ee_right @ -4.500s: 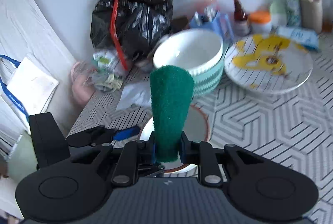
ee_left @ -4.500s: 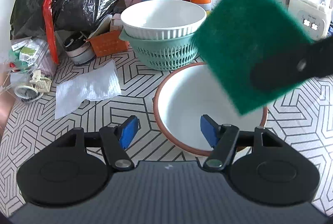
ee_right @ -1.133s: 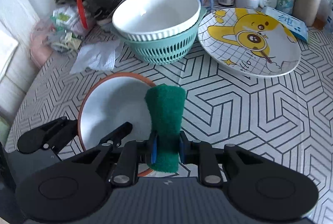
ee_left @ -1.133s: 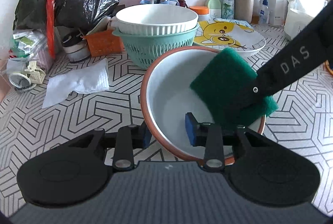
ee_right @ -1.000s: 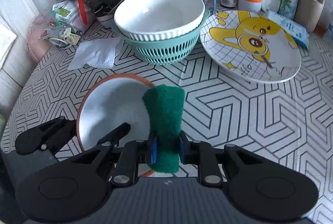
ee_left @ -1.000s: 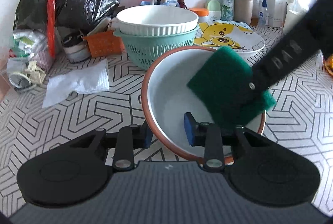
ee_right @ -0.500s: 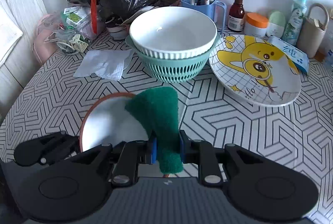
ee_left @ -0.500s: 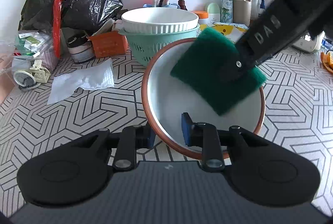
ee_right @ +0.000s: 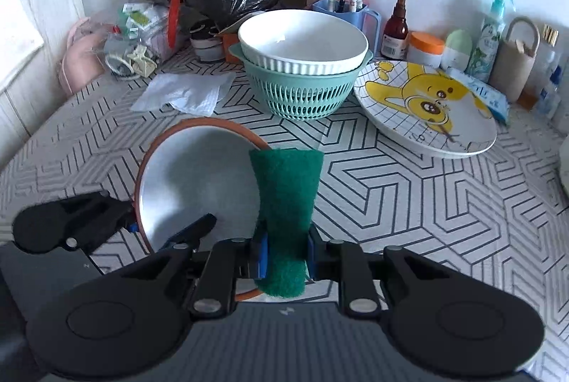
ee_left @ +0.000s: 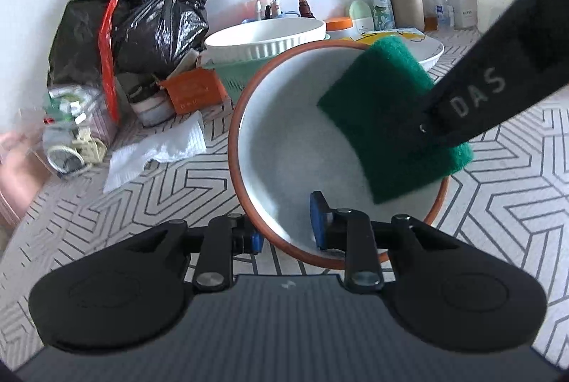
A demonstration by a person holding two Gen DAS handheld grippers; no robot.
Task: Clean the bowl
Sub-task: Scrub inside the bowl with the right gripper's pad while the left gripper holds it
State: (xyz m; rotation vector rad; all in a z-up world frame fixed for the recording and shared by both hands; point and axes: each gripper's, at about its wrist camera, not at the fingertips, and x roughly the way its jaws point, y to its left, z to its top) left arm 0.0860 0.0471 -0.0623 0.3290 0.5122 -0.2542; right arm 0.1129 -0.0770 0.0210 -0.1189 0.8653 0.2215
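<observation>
White bowl [ee_left: 298, 147], terracotta rim, tilted; green scouring pad [ee_left: 387, 119] inside.

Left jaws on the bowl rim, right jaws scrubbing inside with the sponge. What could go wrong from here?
1. The left gripper pinches only the near rim of the bowl, which is tipped up; a hard push from the sponge might twist it loose.
2. The right gripper holds the sponge by one end, so it may fold instead of scrubbing.
3. The colander and plate sit close behind; a slip could knock them.
</observation>
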